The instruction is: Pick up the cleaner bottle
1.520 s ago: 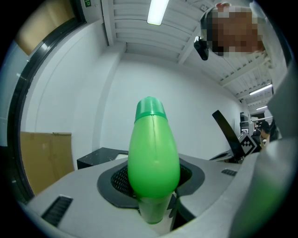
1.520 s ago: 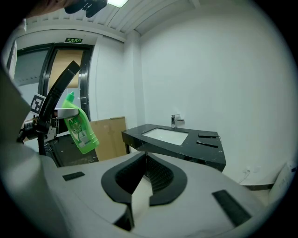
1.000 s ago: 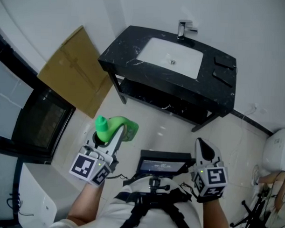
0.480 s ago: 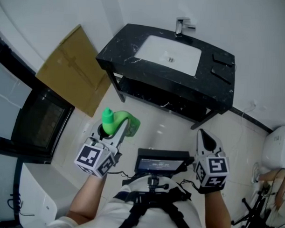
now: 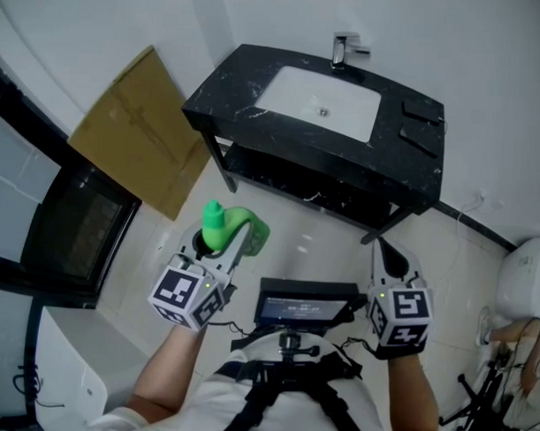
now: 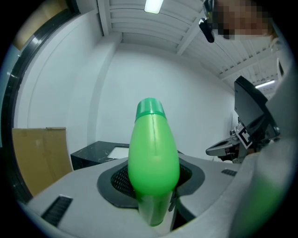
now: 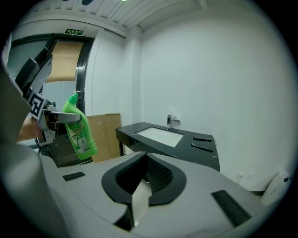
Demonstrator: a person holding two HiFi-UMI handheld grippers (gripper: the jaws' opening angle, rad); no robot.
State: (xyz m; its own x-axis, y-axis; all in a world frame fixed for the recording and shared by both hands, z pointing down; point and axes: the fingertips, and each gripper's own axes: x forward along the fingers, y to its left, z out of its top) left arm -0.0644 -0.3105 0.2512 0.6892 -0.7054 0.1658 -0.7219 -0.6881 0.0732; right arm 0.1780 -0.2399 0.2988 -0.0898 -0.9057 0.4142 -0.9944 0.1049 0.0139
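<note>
The green cleaner bottle (image 5: pixel 237 232) hangs in the air over the tiled floor, its cap (image 5: pixel 213 215) pointing up and to the left in the head view. My left gripper (image 5: pixel 223 246) is shut on its body. In the left gripper view the bottle (image 6: pixel 153 158) fills the middle, squeezed between the pads. The right gripper view shows the bottle (image 7: pixel 80 129) at the left, hanging from the left gripper (image 7: pixel 60 117). My right gripper (image 5: pixel 381 254) is held apart at the right, its jaws together with nothing in them.
A black vanity counter (image 5: pixel 256 121) with a white sink (image 5: pixel 320 101) and a faucet (image 5: pixel 346 50) stands ahead. Two dark items (image 5: pixel 422 118) lie on its right end. A cardboard sheet (image 5: pixel 136 130) leans on the left wall. A white fixture (image 5: pixel 526 290) is at the right.
My left gripper has carried the bottle a little to the right and lower in the head view. The right gripper has stayed where it was.
</note>
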